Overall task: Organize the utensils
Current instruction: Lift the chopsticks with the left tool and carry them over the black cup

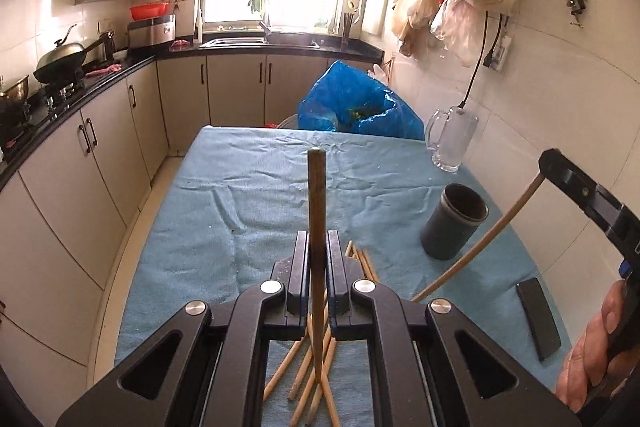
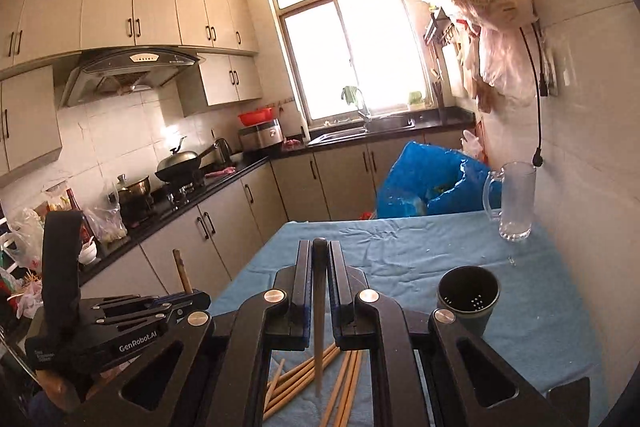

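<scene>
A: Chopsticks (image 1: 308,367) — most lie loose in a heap on the blue cloth (image 1: 224,211), near the cup (image 1: 454,223) and to its left. What do you hold?

B: Your left gripper (image 1: 318,259) has its jaws clamped on one dark chopstick (image 1: 316,211), upright. Your right gripper (image 2: 320,267) is clamped on a paler chopstick (image 2: 319,339), its tip hanging above the heap.

A: Cup contents?

B: Right view looks down into the cup (image 2: 468,297): holes in the bottom, no sticks seen inside. So, as I judge it, nothing is sorted yet; you carry two, the heap remains.

A: Other items?

B: A glass mug (image 1: 450,139) beyond the cup by the wall; a dark flat phone-like slab (image 1: 538,319) on the nearer side of the cup.
</scene>
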Available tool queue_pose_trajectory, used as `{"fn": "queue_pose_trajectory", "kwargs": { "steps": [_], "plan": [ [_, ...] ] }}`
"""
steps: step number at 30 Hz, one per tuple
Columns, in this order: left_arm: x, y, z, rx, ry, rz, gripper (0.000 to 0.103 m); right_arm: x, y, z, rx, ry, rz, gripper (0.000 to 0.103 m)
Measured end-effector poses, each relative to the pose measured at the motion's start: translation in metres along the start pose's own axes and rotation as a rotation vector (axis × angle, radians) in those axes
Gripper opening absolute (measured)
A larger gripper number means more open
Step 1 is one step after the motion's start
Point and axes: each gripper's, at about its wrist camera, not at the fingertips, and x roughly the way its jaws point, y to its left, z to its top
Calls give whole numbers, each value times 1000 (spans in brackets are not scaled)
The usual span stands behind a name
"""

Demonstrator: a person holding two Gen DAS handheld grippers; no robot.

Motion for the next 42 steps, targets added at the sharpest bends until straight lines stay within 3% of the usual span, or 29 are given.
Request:
{"fn": "queue_pose_trajectory", "kwargs": {
  "steps": [29,42],
  "plan": [
    [-22,-41,9,61,-21,-34,7,-48,-21,-1,51,-50,10,8],
    [-23,-80,49,98,-48,-100,7,-72,-49,28,69,-117,-34,8]
  ]
}}
